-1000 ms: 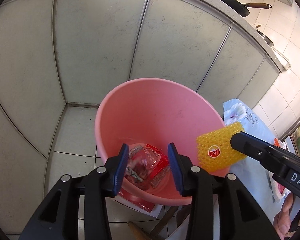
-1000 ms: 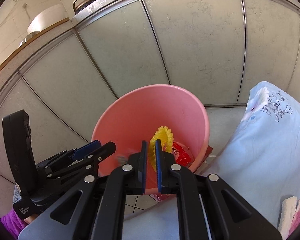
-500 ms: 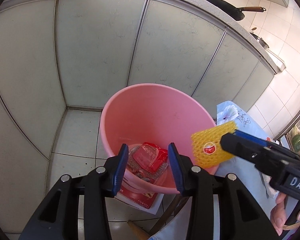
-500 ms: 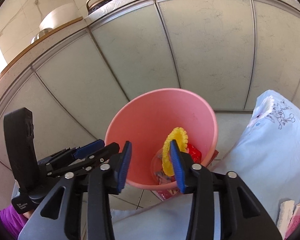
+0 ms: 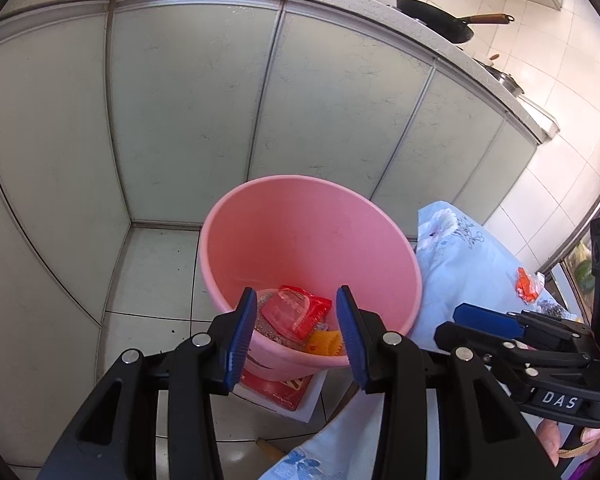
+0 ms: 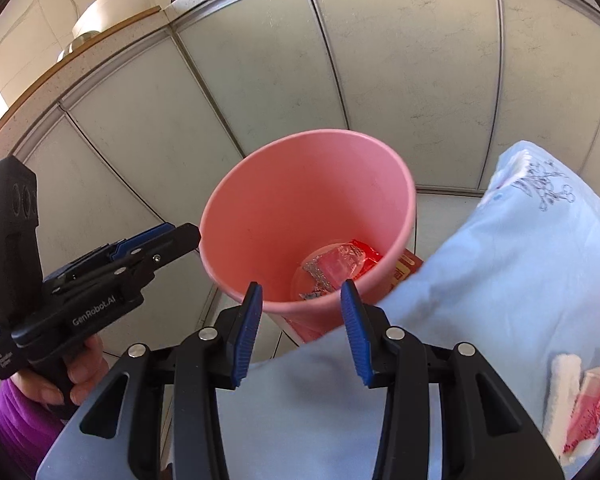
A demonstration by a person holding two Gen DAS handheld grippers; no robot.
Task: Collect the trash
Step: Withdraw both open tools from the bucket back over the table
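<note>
A pink bucket [image 5: 308,240] stands on the tiled floor beside the table. Inside lie red wrappers [image 5: 296,312], a clear plastic piece and a yellow foam net [image 5: 326,343]. My left gripper [image 5: 296,328] hovers open above the bucket's near rim with nothing between its fingers. My right gripper [image 6: 302,324] is open and empty too, over the table edge by the bucket [image 6: 300,200]. In the right wrist view only the red wrappers [image 6: 356,256] show; the near wall hides the yellow net. Each gripper shows in the other's view, the right [image 5: 480,324] and the left [image 6: 172,236].
A light blue flowered cloth [image 5: 460,256] covers the table on the right, with an orange wrapper [image 5: 526,284] and a white and red scrap [image 6: 568,376] on it. A red booklet [image 5: 276,392] lies under the bucket. Grey cabinet doors [image 5: 188,120] stand behind, with woks [image 5: 436,20] on the counter.
My right gripper opened and the yellow foam net dropped into the bucket. Both grippers drew back from the bucket, which now looks smaller and farther.
</note>
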